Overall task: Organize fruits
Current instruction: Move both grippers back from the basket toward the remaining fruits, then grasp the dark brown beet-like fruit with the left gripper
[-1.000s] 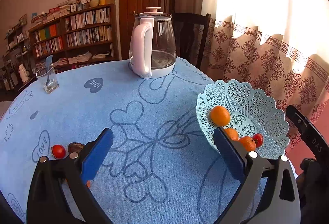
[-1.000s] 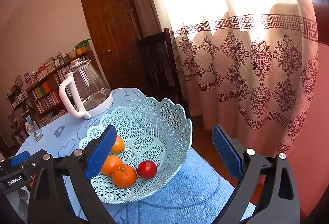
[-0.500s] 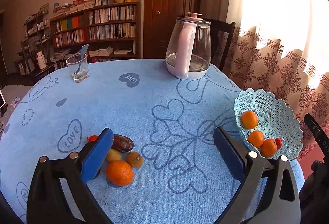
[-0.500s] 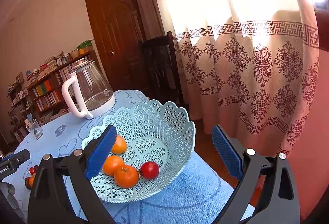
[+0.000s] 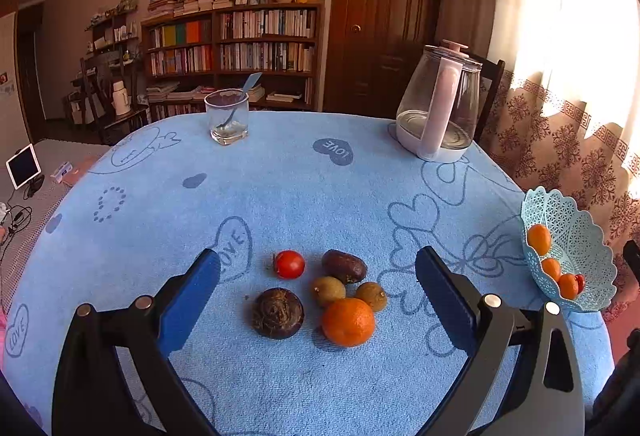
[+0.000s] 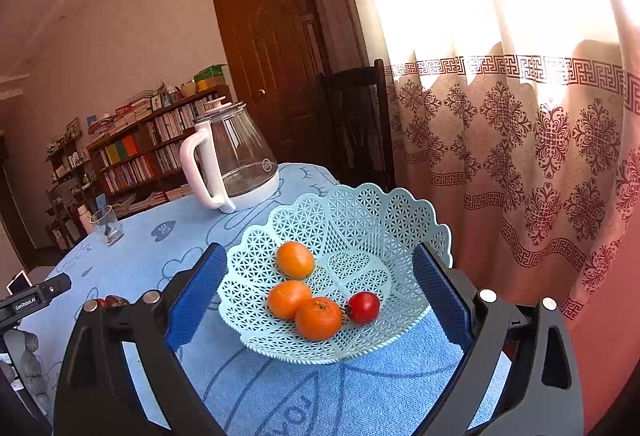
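Note:
In the left wrist view my left gripper (image 5: pixel 318 292) is open and empty above a cluster of fruit on the blue tablecloth: a tomato (image 5: pixel 289 264), a dark oval fruit (image 5: pixel 344 266), two small brown fruits (image 5: pixel 328 291), an orange (image 5: pixel 348 321) and a dark round fruit (image 5: pixel 278 313). The light blue lattice basket (image 5: pixel 580 236) stands at the table's right edge. In the right wrist view my right gripper (image 6: pixel 320 292) is open and empty, its fingers on either side of the basket (image 6: pixel 360 207), which holds three oranges (image 6: pixel 318 318) and a tomato (image 6: pixel 363 307).
A glass kettle (image 5: pixel 440 111) with a pink handle stands at the back right and a glass (image 5: pixel 227 115) with a spoon at the back. A dark chair (image 6: pixel 356 123) and a curtain (image 6: pixel 520 115) lie beyond the table's right edge. The left gripper's body (image 6: pixel 36 300) shows at the left.
The left gripper has swung left from the basket to above the loose fruit, which now lies between its fingers. The right gripper has moved closer to the basket.

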`<action>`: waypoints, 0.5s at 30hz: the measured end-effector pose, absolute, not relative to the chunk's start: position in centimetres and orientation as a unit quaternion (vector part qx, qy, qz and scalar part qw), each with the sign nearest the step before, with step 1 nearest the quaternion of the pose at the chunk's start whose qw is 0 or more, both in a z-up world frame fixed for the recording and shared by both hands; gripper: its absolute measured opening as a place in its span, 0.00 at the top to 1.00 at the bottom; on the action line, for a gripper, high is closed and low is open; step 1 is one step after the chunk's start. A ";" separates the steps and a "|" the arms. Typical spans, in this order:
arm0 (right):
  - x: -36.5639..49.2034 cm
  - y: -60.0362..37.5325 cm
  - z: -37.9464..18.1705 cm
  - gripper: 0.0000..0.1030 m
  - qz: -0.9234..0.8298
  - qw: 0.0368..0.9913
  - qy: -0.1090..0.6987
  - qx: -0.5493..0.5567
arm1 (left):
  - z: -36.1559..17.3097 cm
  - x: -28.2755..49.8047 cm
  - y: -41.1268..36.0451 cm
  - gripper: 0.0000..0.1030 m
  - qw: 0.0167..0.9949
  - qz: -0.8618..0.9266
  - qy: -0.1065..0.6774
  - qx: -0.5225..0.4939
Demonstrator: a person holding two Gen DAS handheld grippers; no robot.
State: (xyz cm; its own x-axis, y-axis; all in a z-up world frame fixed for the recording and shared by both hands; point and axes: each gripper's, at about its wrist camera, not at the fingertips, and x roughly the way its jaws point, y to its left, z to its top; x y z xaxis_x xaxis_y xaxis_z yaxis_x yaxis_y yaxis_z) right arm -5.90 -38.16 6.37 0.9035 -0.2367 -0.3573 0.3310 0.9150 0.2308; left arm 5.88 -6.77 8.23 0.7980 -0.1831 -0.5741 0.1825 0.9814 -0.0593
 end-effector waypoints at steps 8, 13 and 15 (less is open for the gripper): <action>-5.0 -35.5 5.8 0.07 -0.108 0.969 0.185 0.124 | 6.6 6.3 -4.4 0.06 0.942 -0.068 0.329 -0.005; -4.7 -34.6 5.5 0.07 -0.094 0.970 0.194 0.114 | 5.0 6.7 -3.9 0.06 0.934 -0.053 0.352 -0.002; -4.6 -34.4 5.3 0.07 -0.090 0.970 0.197 0.111 | 4.5 6.9 -3.9 0.11 0.931 -0.052 0.360 -0.002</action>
